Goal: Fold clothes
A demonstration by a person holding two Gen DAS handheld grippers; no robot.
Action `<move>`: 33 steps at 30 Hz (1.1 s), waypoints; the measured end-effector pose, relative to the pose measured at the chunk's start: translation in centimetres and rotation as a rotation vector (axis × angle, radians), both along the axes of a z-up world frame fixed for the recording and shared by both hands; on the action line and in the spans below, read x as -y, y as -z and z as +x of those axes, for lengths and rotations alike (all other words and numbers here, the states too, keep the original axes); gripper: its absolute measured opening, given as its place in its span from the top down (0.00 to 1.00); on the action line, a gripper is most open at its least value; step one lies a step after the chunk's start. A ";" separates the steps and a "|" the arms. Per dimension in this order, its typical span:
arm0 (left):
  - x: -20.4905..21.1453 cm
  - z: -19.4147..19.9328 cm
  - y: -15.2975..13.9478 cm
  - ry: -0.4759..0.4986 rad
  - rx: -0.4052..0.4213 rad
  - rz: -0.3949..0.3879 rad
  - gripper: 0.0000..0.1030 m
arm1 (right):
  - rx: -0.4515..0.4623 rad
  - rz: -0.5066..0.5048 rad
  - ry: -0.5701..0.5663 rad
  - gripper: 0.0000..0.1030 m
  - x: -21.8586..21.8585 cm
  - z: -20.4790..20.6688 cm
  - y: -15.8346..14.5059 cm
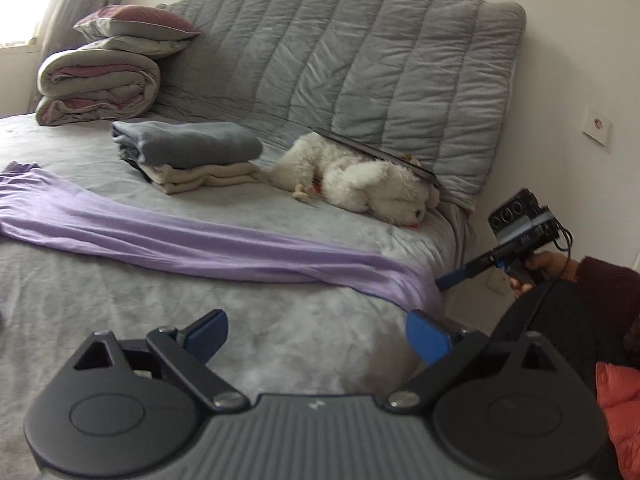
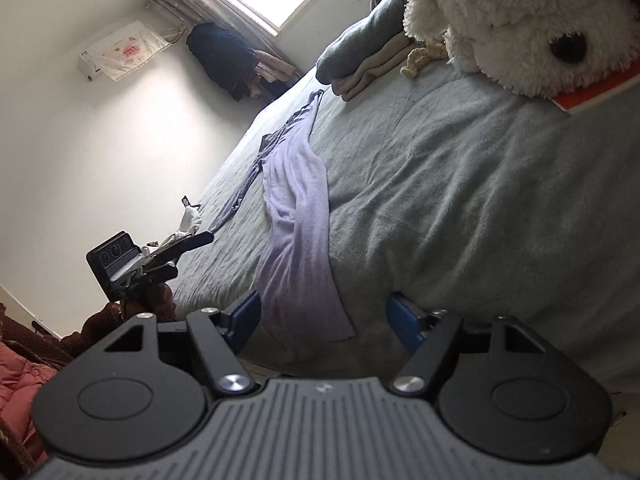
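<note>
Bed (image 1: pixel 120 300): grey cover serving as the folding surface.
Lilac garment (image 1: pixel 160 236): stretched long across the bed, its end draped over the near edge, apparently awaiting a fold.
Folded stack (image 1: pixel 192 156): parked near the headboard, out of the way.
Left gripper (image 1: pixel 316 336): jaws wide, empty.
Right gripper (image 2: pixel 324 320): jaws wide, empty, straddling the draped end.

Lilac garment (image 1: pixel 168 236), grey bedspread (image 1: pixel 120 320), white plush dog (image 1: pixel 360 184), blue fingers (image 1: pixel 426 338).
</note>
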State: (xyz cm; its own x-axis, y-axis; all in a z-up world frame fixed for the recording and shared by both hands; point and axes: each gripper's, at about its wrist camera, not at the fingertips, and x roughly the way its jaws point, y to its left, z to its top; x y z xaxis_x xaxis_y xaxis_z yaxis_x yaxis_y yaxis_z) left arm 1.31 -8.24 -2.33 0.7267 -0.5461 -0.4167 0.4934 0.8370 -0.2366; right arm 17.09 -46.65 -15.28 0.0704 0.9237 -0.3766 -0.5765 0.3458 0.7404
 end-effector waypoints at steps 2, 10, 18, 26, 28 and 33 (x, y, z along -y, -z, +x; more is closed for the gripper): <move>1.6 0.1 0.4 0.057 -0.016 0.012 0.07 | 0.001 0.023 -0.020 0.28 -0.2 0.1 0.1; 8.3 2.1 1.6 0.233 -0.072 -0.015 0.01 | -0.017 0.112 -0.053 0.22 0.3 0.2 0.8; 11.7 3.8 1.7 0.230 -0.080 -0.020 0.01 | -0.018 0.162 -0.101 0.18 0.4 0.2 0.9; 11.3 3.2 1.7 0.235 -0.073 -0.023 0.01 | -0.013 0.223 -0.198 0.18 -0.5 0.4 1.0; 11.3 3.1 1.7 0.237 -0.071 -0.023 0.01 | -0.015 0.247 -0.228 0.19 -0.9 0.4 1.1; 11.2 2.9 1.7 0.246 -0.064 -0.007 0.01 | 0.007 0.204 -0.206 0.33 -1.1 0.4 0.8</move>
State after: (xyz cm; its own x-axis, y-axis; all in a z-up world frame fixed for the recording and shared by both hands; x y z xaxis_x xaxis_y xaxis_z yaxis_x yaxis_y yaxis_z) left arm 4.18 -19.43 -4.03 0.5442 -0.7062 -0.4528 0.6657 0.6920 -0.2792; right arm 17.48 -45.59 -16.08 -0.1249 0.9754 -0.1816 -0.6245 0.0650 0.7783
